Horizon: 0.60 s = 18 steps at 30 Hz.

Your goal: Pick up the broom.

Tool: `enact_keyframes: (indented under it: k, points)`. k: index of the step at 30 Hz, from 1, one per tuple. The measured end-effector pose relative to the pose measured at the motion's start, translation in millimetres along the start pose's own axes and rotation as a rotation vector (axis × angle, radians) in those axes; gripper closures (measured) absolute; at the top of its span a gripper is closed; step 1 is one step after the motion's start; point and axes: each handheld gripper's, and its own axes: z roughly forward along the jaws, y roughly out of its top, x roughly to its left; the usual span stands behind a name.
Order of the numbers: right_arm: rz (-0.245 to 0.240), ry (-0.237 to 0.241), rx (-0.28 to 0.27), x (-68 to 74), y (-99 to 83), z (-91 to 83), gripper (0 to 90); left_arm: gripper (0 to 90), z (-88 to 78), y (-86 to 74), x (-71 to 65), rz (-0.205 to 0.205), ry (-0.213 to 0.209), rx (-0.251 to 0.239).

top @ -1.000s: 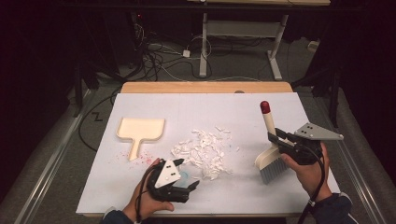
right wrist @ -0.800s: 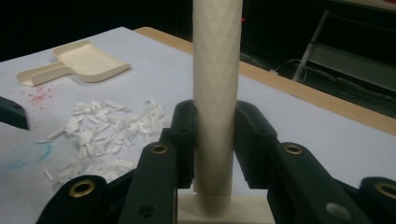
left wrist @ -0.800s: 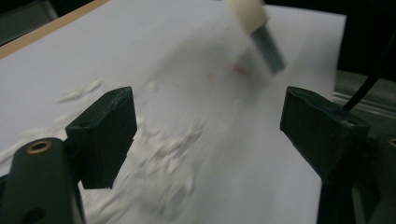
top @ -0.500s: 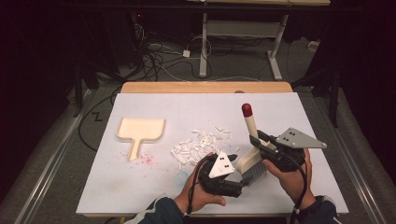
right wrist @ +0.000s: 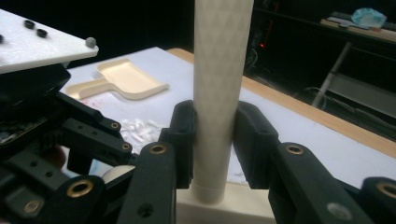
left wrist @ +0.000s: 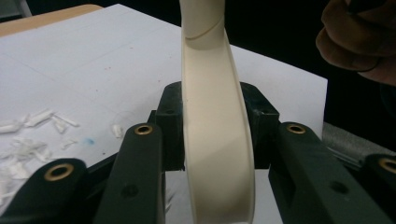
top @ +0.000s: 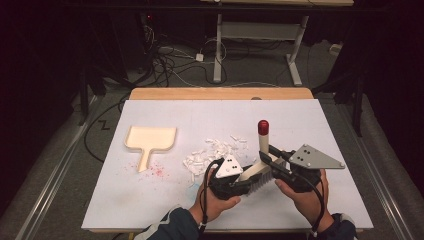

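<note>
1. The brush [top: 257, 172] is held above the white table [top: 150, 200], near the paper scraps [top: 215, 150].
2. Its cream head is clamped by the left gripper [top: 240, 186], whose jaws have just been closing.
3. Its handle is clamped by the right gripper [top: 270, 160].

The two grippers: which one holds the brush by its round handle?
The right gripper, clamped on the brush handle below the red tip; the left gripper grips its head.

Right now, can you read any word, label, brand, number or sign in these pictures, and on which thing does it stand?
None: no readable text on the brush, the dustpan, the white table sheet, or either gripper, left or right.
A dark zigzag mark lies on the floor beside the table; it looks like a "Z", but I cannot tell whether it is a letter.
</note>
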Motion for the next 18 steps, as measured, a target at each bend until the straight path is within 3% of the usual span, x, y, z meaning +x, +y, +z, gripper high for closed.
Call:
enact_keyframes:
  k: [8,10,12,13,16,17,18]
  points:
    - [-0.060,0.076,-0.022,-0.2,-0.3,-8.4,61.3,64.9,-17.4,-1.0,5.0,0.079,-0.041,0.044]
    - [-0.104,0.159,-0.029,-6.0,-0.9,-12.5,51.8,64.9,-24.4,-3.5,8.7,0.102,-0.050,0.070]
    - [-0.149,0.212,0.002,-10.3,-2.5,-14.8,45.7,64.8,-29.8,-5.3,10.9,0.111,-0.059,0.081]
    - [-0.160,0.212,0.001,-12.7,-4.7,-16.5,45.4,64.8,-29.8,-5.3,10.9,0.111,-0.059,0.081]
    - [-0.177,0.272,0.046,-22.8,-11.1,-16.1,39.9,64.8,-41.5,-8.1,13.0,0.134,-0.072,0.100]
    - [-0.177,0.272,0.046,-22.8,-11.1,-16.1,39.9,64.9,-41.5,-8.1,13.0,0.134,-0.072,0.100]
    - [-0.181,0.307,0.085,-26.8,-15.7,-12.6,38.6,64.8,-45.9,-10.1,12.3,0.151,-0.090,0.111]
